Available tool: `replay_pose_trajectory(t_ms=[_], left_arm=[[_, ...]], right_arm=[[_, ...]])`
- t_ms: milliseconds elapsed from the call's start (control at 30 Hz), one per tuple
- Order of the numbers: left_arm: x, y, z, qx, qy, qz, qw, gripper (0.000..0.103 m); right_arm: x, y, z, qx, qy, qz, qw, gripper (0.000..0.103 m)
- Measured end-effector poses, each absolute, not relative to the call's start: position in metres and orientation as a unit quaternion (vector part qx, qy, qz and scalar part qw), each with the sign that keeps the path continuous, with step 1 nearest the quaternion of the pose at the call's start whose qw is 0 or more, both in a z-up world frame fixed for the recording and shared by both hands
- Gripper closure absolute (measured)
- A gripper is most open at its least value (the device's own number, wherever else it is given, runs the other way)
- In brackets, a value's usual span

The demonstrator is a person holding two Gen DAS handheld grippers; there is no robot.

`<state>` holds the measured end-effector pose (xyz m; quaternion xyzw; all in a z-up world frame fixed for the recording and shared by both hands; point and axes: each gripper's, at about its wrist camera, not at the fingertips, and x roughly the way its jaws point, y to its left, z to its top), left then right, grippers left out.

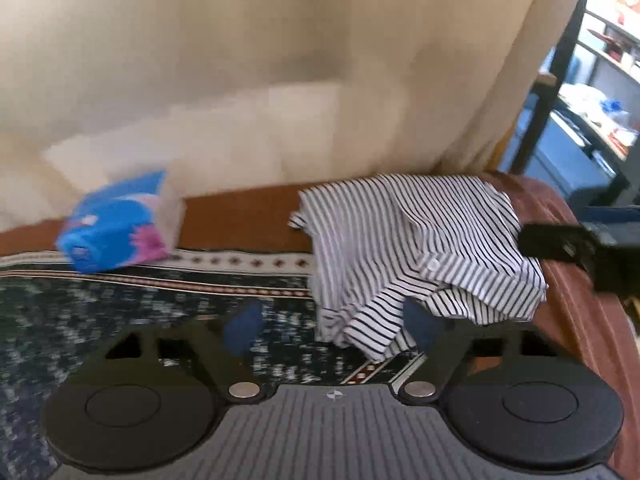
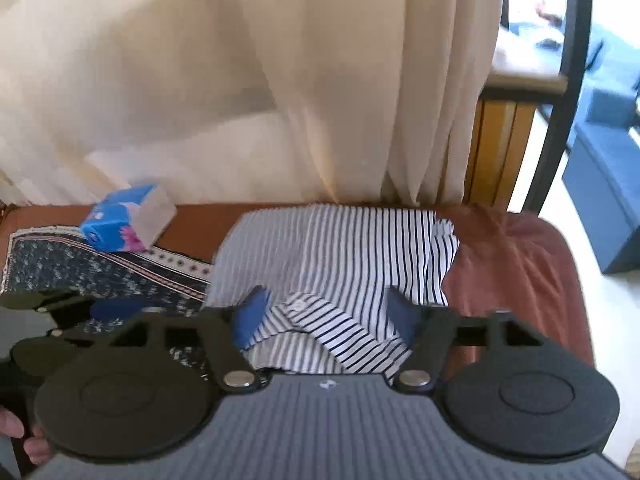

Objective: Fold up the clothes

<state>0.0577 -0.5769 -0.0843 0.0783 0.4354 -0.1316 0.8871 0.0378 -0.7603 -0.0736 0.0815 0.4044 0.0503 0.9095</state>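
On the brown bed cover point(image 2: 516, 264), beside a patterned blanket point(image 1: 120, 312), lies the striped shirt point(image 2: 344, 248) — folded into a loose bundle. Both tools stand with jaws wide apart, gripping nothing: the left gripper point(image 1: 332, 324) and the right gripper point(image 2: 326, 316) (a sleeve lies between its fingers). A blue tissue pack point(image 1: 116, 224) sits near the cream curtain point(image 1: 280, 60).
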Motion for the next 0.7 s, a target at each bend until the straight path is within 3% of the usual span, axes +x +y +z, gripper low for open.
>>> replay_pose_trajectory(t_ms=[67,233,700], left_arm=[[0.053,-0.574,-0.076,0.068,0.454,-0.127,0.879,0.003],[0.041,-0.570,-0.058,0.022,0.478,-0.143,0.866,0.003],[0.004,-0.585,-0.047,0.057,0.454,-0.137,0.878,0.001]], right_arm=[[0.025,-0.751,-0.061,0.054,0.389,0.030,0.919,0.000],[-0.001,-0.740,-0.040,-0.014,0.366,0.009,0.931,0.000],[-0.034,-0.758,-0.032,0.013,0.363,-0.006,0.932,0.000]])
